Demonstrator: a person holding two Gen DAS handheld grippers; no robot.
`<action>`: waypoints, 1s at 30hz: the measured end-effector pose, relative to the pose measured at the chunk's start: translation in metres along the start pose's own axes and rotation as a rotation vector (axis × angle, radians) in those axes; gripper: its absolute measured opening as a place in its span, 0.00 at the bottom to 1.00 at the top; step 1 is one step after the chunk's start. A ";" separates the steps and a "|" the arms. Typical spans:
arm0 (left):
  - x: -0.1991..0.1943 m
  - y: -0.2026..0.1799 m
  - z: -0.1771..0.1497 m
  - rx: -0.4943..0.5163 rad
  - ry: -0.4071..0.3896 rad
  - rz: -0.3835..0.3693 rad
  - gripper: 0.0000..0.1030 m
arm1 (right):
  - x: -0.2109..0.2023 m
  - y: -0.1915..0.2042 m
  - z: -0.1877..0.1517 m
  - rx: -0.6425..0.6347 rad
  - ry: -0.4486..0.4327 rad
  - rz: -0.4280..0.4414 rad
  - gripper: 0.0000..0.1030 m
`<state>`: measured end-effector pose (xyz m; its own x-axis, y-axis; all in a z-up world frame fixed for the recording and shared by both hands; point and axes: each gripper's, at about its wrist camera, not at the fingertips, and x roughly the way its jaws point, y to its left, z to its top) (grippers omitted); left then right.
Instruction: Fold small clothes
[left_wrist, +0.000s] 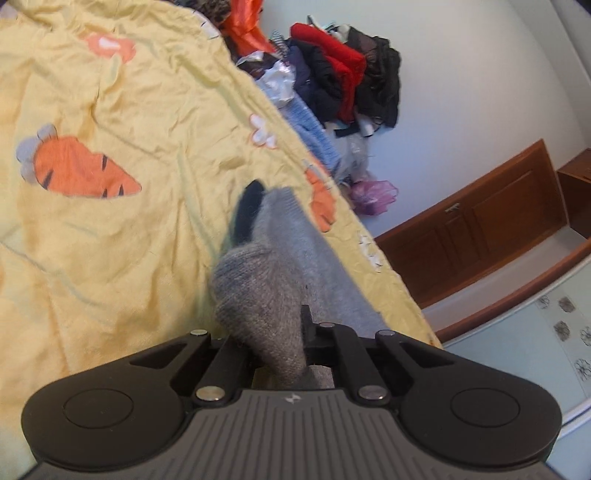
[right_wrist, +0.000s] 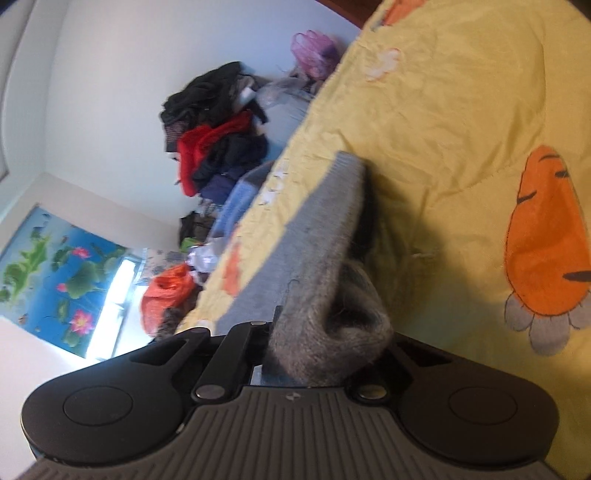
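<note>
No writing can be read anywhere; the only mark is a small pale logo on the ribbed grey housing of each gripper, too small to make out.

In the left wrist view, the yellow bedspread (left_wrist: 122, 229) printed with orange carrots fills the left side. Lying on it toward the centre is a grey knitted sock (left_wrist: 280, 266) with a dark toe tip at its far end. The left gripper (left_wrist: 284, 354) has its jaws drawn in narrow around a bunched fold of this sock, which rises between the linkages and hides the fingertips themselves. Beyond the bedspread's edge, to the right, a pile of clothes (left_wrist: 343, 81) in red, black, navy and pale blue sits heaped against the white wall, with a purple plastic bag (left_wrist: 373, 195) below it. A brown wooden cabinet (left_wrist: 476, 218) stands further right.

In the right wrist view, a lotus-pond poster (right_wrist: 55, 269) hangs at far left, and an orange plastic bag (right_wrist: 166, 299) sits beside the clothes. The right gripper (right_wrist: 325, 350) is closed narrowly on the sock's thick rolled end, which looks like the cuff, though blur makes that uncertain. The sock stretches away across the bedspread.
</note>
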<state>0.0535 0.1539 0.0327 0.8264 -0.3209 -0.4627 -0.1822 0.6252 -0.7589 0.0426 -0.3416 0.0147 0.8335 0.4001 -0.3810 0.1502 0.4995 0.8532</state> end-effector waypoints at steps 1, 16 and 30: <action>-0.009 -0.001 -0.001 0.010 0.001 -0.010 0.04 | -0.009 0.003 -0.001 -0.009 0.008 0.011 0.12; -0.129 0.057 -0.089 0.184 0.310 0.091 0.06 | -0.135 -0.041 -0.101 -0.007 0.272 -0.137 0.15; -0.084 -0.012 0.002 0.652 0.094 0.124 0.85 | -0.105 -0.004 0.007 -0.393 0.105 -0.253 0.70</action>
<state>-0.0125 0.1745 0.0811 0.7645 -0.2610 -0.5894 0.1107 0.9539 -0.2789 -0.0418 -0.3911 0.0542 0.7356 0.2936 -0.6105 0.1121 0.8360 0.5371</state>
